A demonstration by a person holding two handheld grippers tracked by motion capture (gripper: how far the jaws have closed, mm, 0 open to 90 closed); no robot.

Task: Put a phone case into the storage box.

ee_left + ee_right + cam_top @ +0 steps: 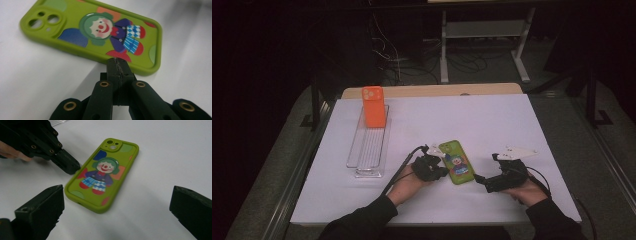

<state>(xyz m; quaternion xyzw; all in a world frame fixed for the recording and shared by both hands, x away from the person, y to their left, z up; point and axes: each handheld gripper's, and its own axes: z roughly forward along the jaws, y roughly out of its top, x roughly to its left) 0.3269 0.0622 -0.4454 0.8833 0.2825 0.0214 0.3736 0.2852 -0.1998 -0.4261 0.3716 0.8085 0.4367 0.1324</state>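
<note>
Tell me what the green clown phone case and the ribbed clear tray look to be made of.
Green phone case: probably soft silicone or rubbery plastic, matte, judging by its thick rounded rim, dull sheen and printed clown. Clear tray: likely rigid transparent plastic such as acrylic; the white table shows through it, and its ridges and edges catch bright highlights. Neither is certain from looks alone.

The person wears dark long sleeves (362,220) that reach to the wrists. The left gripper (443,171) is black, with a black cable (402,167) and a small white part on top. Its jaws are matte black bars joined by links with brass-coloured rivets (104,84). The right gripper (477,179) is also black and carries a pale three-cornered plate (516,151). Its jaw pads (45,207) are thick and blocky.
</note>
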